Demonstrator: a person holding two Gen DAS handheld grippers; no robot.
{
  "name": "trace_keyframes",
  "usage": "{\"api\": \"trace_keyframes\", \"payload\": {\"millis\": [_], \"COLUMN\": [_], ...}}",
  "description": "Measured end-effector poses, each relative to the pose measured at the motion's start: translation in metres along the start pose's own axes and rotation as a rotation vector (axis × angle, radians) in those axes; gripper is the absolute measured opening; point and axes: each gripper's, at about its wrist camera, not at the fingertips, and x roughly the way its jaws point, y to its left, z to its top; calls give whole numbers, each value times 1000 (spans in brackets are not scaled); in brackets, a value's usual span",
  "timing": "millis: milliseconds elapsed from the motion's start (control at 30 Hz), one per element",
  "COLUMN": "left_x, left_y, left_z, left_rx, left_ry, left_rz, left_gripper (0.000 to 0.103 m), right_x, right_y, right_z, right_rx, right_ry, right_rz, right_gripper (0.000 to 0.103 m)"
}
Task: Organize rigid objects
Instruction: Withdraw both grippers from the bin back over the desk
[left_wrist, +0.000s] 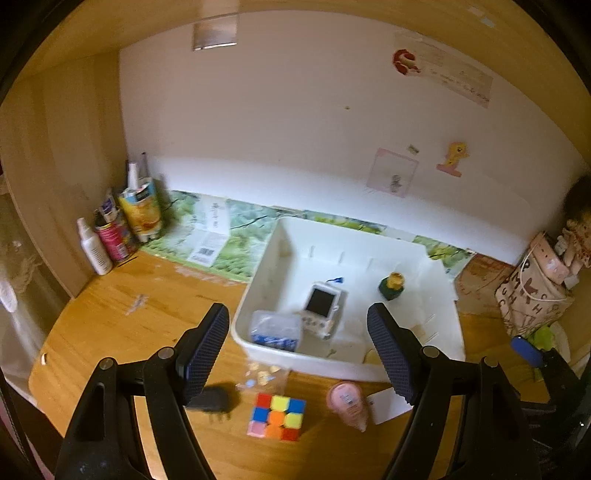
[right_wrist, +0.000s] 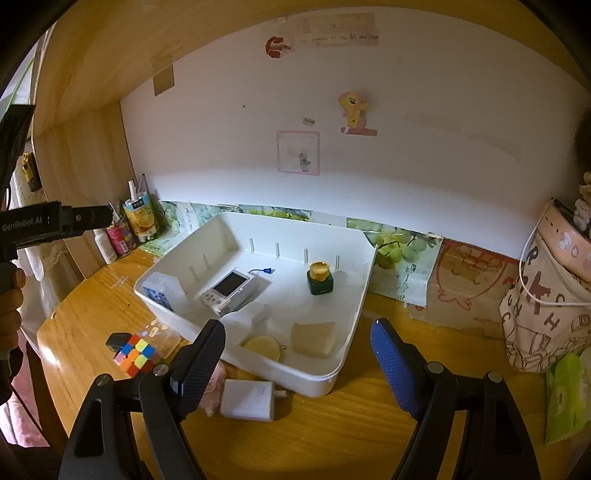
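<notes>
A white bin (left_wrist: 258, 269) (right_wrist: 351, 295) sits on the wooden desk. Inside are a small white camera (left_wrist: 321, 306) (right_wrist: 227, 288), a clear box with blue print (left_wrist: 275, 330) (right_wrist: 160, 290), a green jar with gold lid (left_wrist: 391, 286) (right_wrist: 319, 278) and two beige pieces (right_wrist: 314, 338). In front of the bin lie a colour cube (left_wrist: 277, 415) (right_wrist: 135, 354), a black plug (left_wrist: 212, 402), a pink tube (left_wrist: 349, 404) and a white charger (right_wrist: 249, 400). My left gripper (left_wrist: 299, 354) is open above the cube. My right gripper (right_wrist: 297, 363) is open over the bin's near corner.
Bottles and a carton (left_wrist: 122, 225) (right_wrist: 133, 225) stand in the back left corner. A patterned bag (left_wrist: 532, 291) (right_wrist: 546, 306) stands at the right, with a green packet (right_wrist: 569, 398) in front of it. A small plastic bag (left_wrist: 262, 376) lies near the cube.
</notes>
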Motion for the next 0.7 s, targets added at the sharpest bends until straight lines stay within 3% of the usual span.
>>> {"api": "trace_keyframes", "payload": {"millis": [267,433,700], "left_x": [-10,-13,-17], "left_y": [27,40,60], "left_z": [-13,-19,-22], "left_rx": [8,20,75], "left_ry": [36,70,98], "left_rz": [10,-23,-34], "left_gripper": [80,80,80], "right_x": [-7,-7,-3], "right_y": [25,41,61], "right_z": [-10,-14,-25], "right_rx": [-1,8,93], "right_ry": [42,72,125], "right_rz": [14,10,26], "right_gripper": [82,82,82]}}
